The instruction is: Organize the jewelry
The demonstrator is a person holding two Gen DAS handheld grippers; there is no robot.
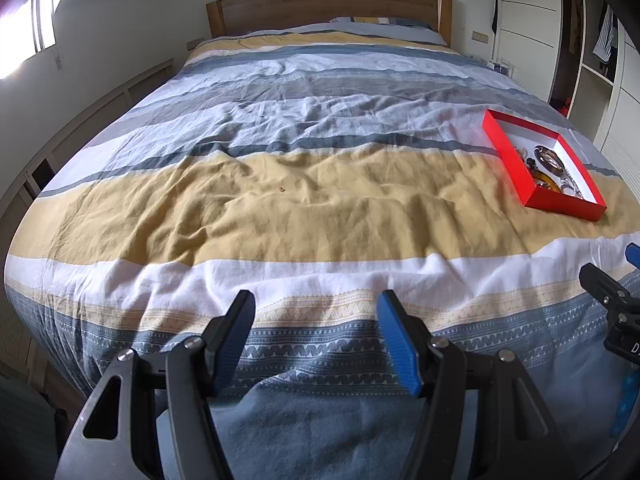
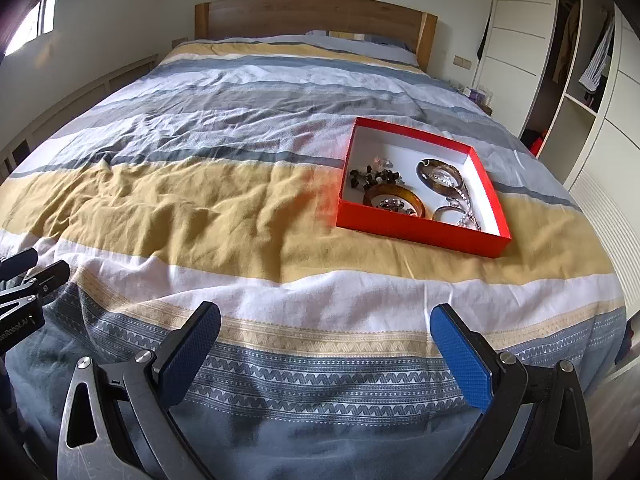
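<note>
A shallow red box [image 2: 416, 232] [image 1: 508, 160] with a white inside lies on the yellow band of the striped bedspread, toward the bed's right side. In it are an amber bangle [image 2: 394, 200], a darker bangle [image 2: 440, 174], a string of dark beads [image 2: 372, 178] and a silvery chain [image 2: 466, 208]. My left gripper [image 1: 316, 324] hovers open over the foot of the bed, nothing between its blue pads. My right gripper [image 2: 326, 336] is also open and empty, near the foot of the bed, short of the box. Each gripper shows at the edge of the other's view.
The bedspread [image 1: 280, 208] is wrinkled. A small brown speck [image 1: 282, 189] lies on the yellow band. A wooden headboard [image 2: 312, 16] stands at the far end. White wardrobe shelves with hanging clothes [image 2: 576, 80] line the right side; a window [image 1: 40, 20] is at left.
</note>
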